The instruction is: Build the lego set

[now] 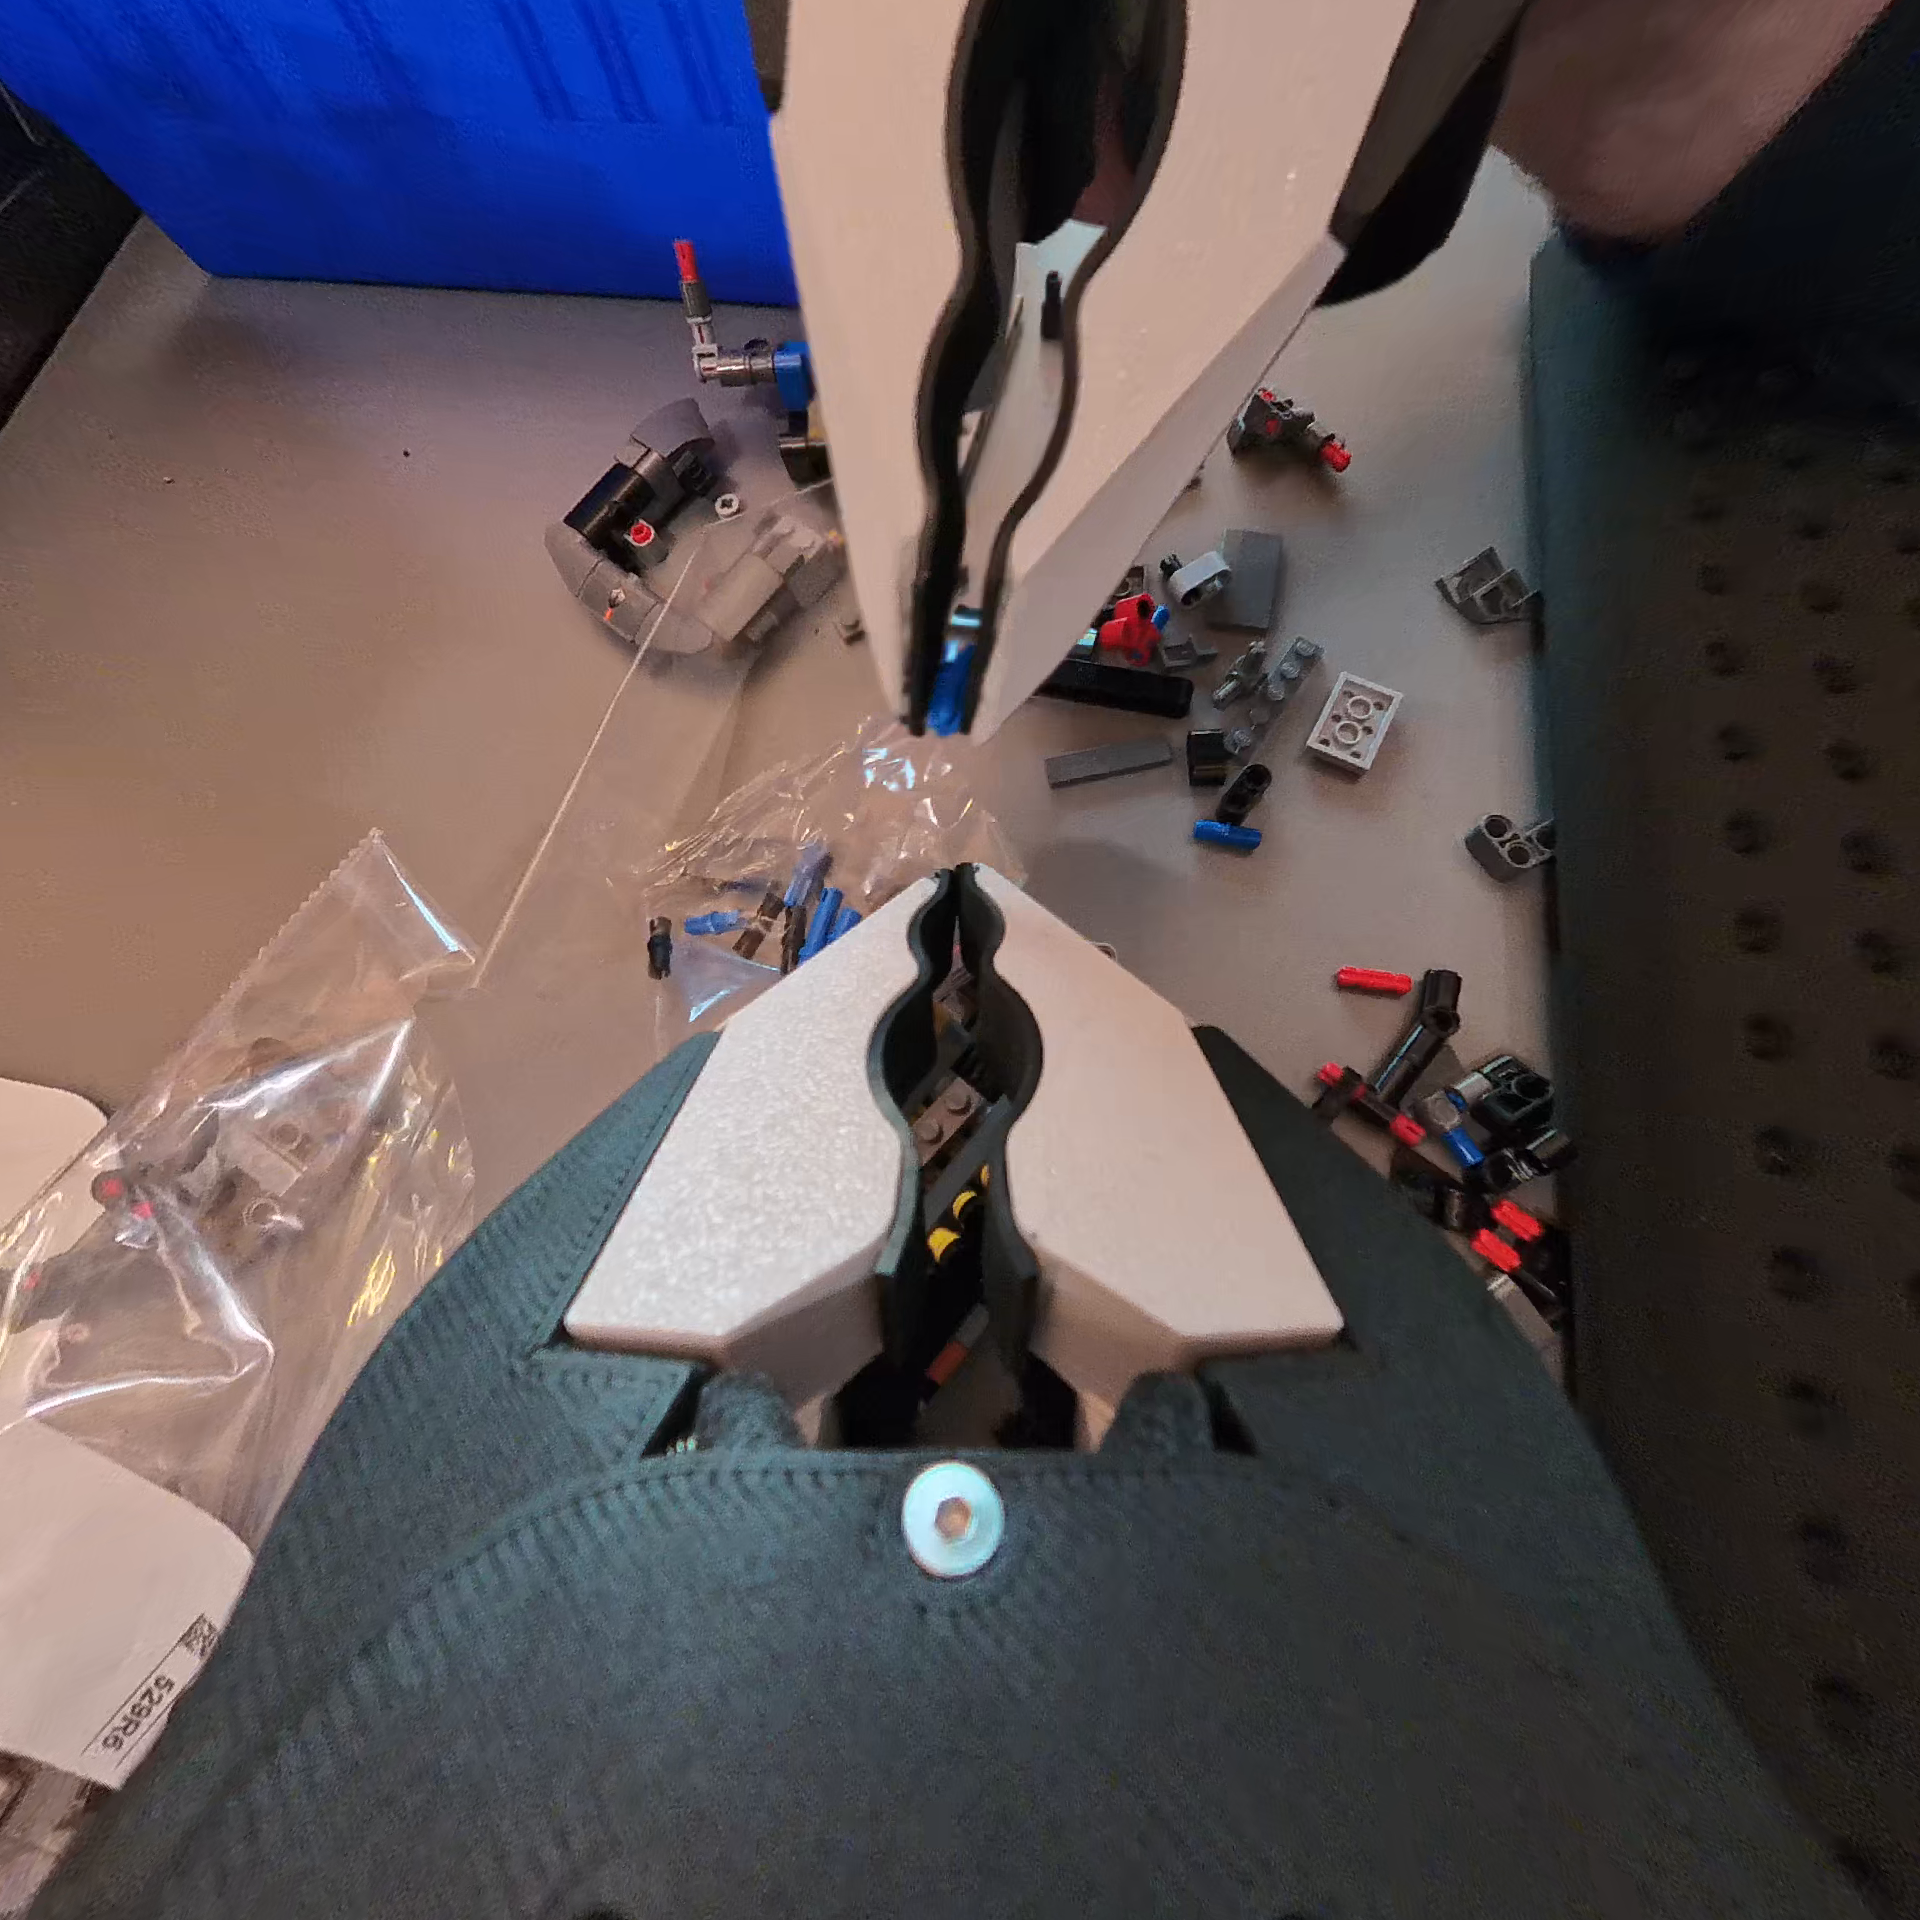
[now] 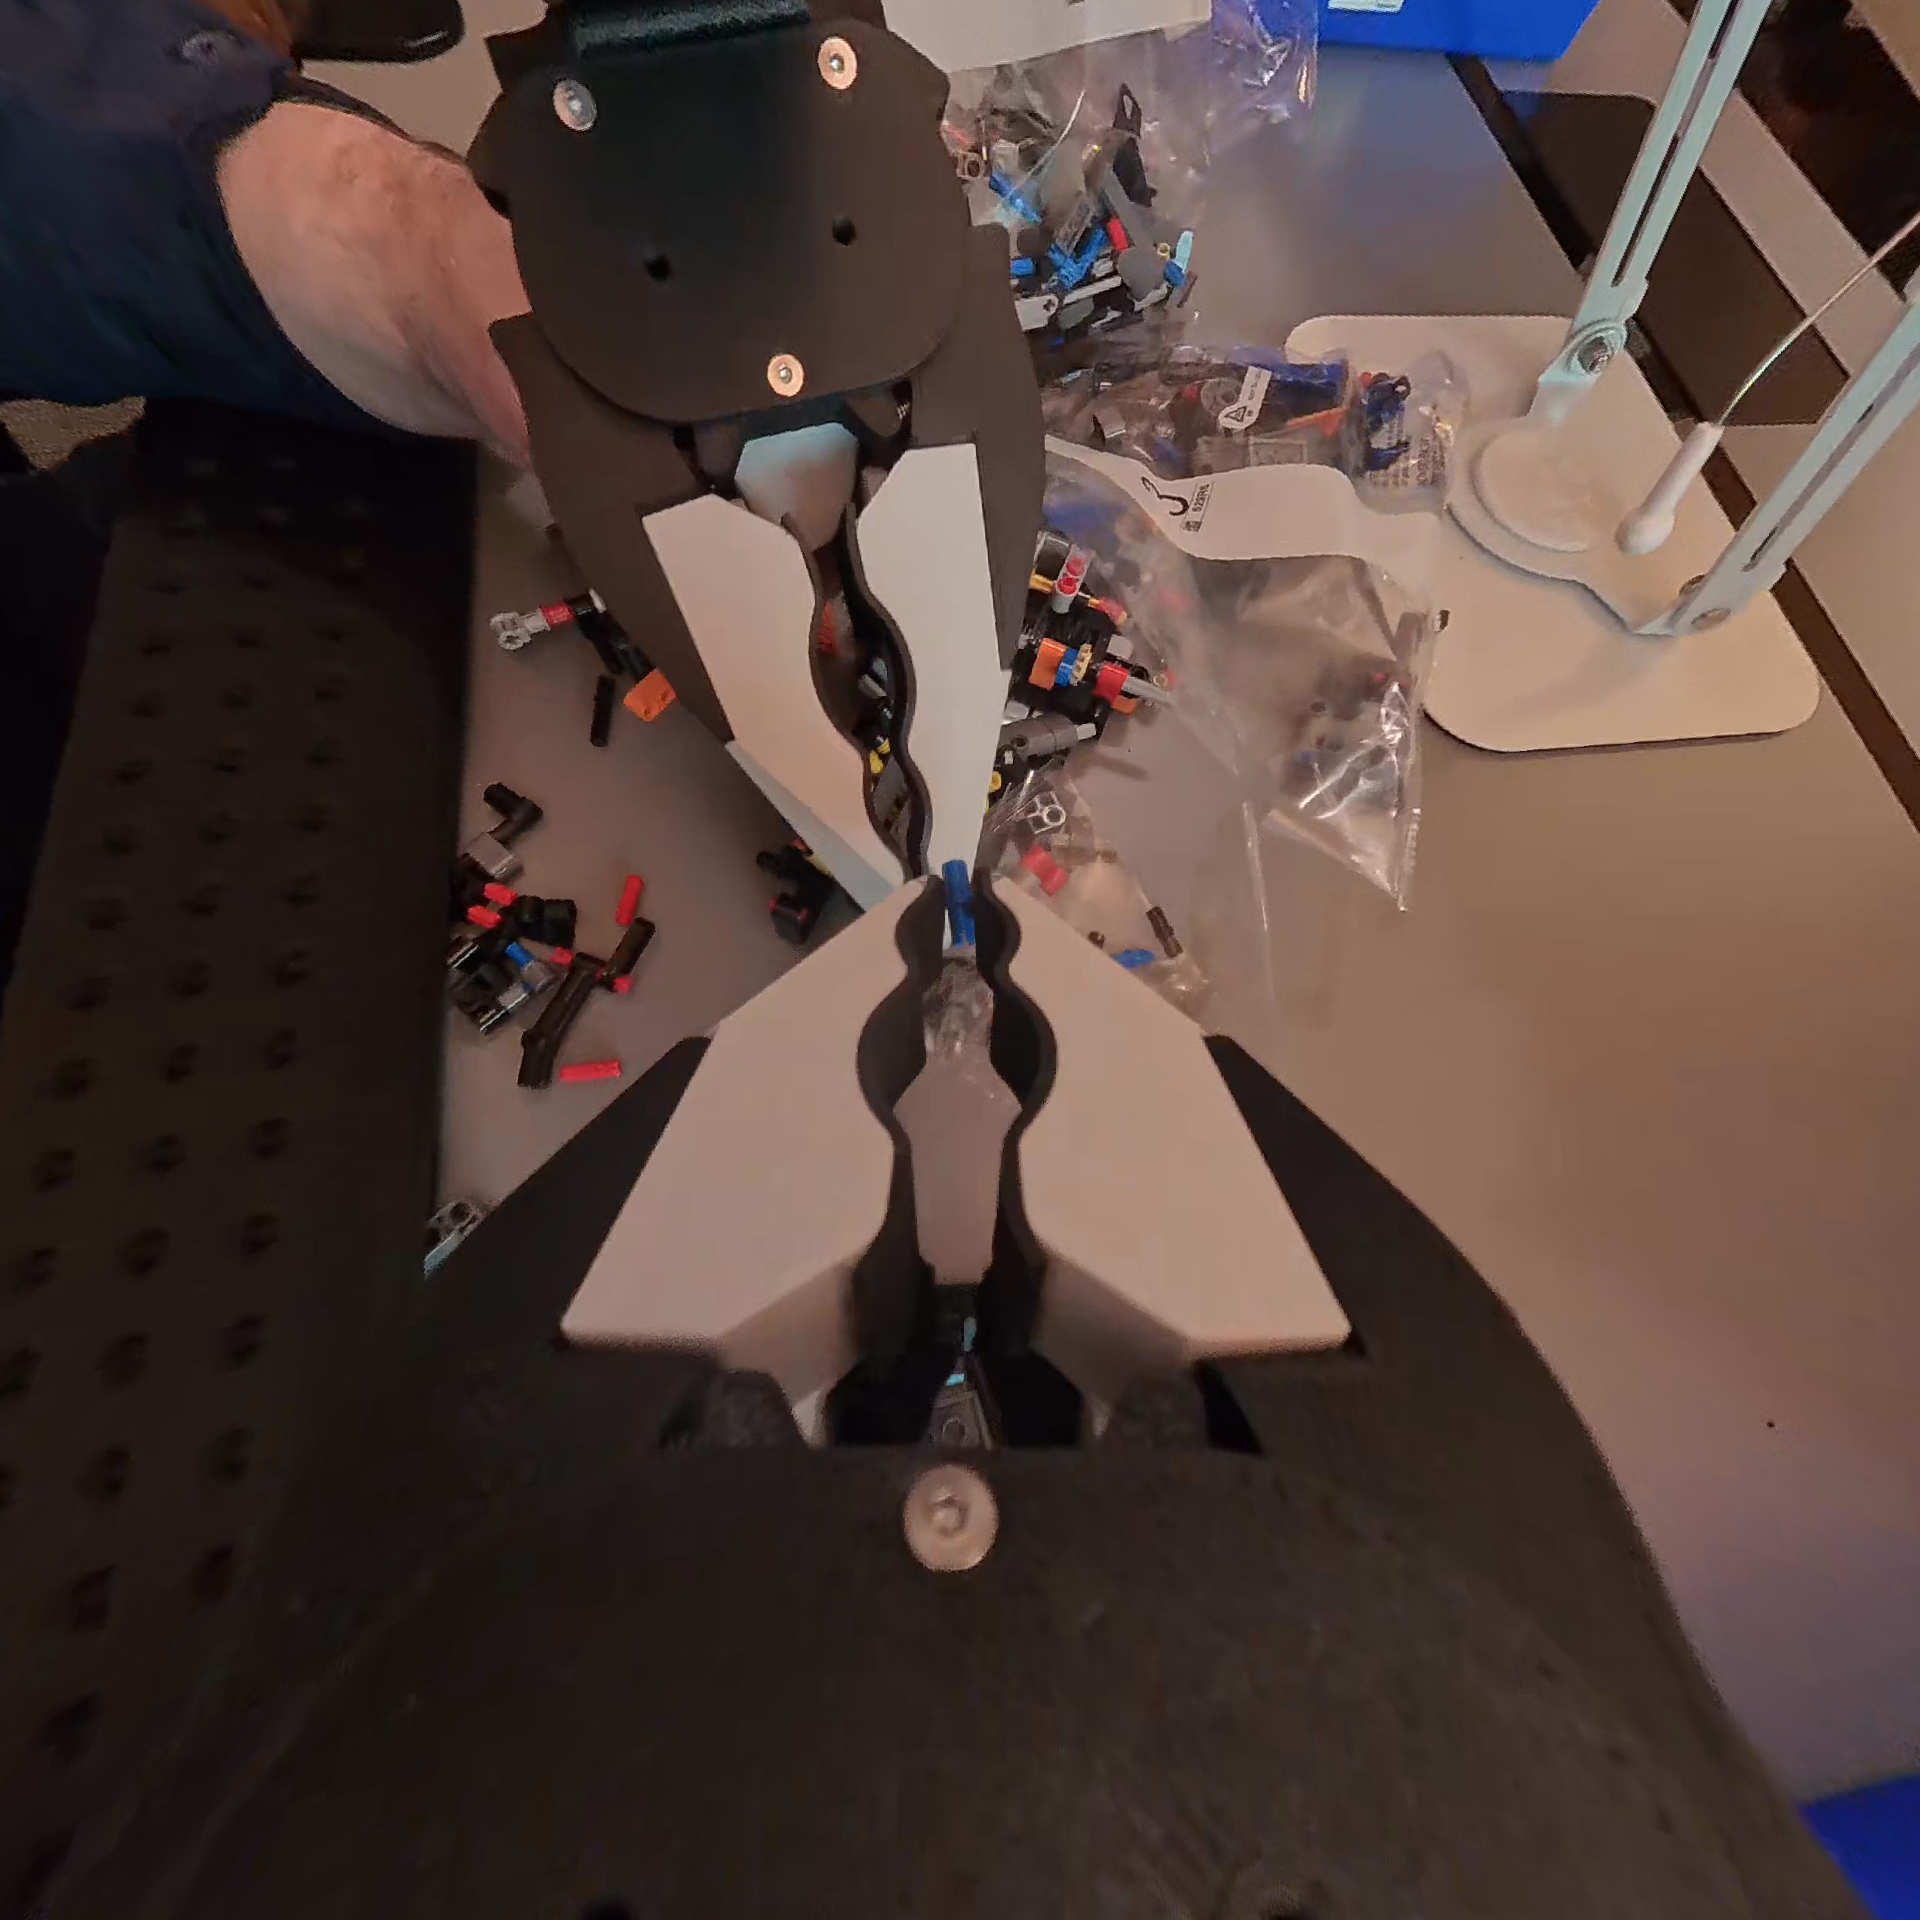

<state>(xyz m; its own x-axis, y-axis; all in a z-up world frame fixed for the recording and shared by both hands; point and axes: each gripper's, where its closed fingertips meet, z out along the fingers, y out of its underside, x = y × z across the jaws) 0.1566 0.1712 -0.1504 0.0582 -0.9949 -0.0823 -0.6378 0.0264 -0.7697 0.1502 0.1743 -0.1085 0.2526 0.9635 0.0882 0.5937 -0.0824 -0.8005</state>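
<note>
Above the parts-strewn table (image 1: 312, 520), the right gripper (image 2: 954, 894) pinches a blue pin (image 2: 956, 899), light, stiff, probably slippery, best gripped mid-shaft; the left gripper (image 1: 961, 878) is closed, seemingly empty.

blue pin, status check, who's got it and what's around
Right hand-held gripper shut on blue pin. Left hand-held gripper shut, tips meeting it over the clear bag. Loose pieces scattered beside.

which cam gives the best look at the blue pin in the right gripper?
Right wrist view: the blue pin stands sharp and centred between the right gripper tips. Left wrist view shows the same pin farther off, motion-blurred, mostly hidden between the fingers.
</note>
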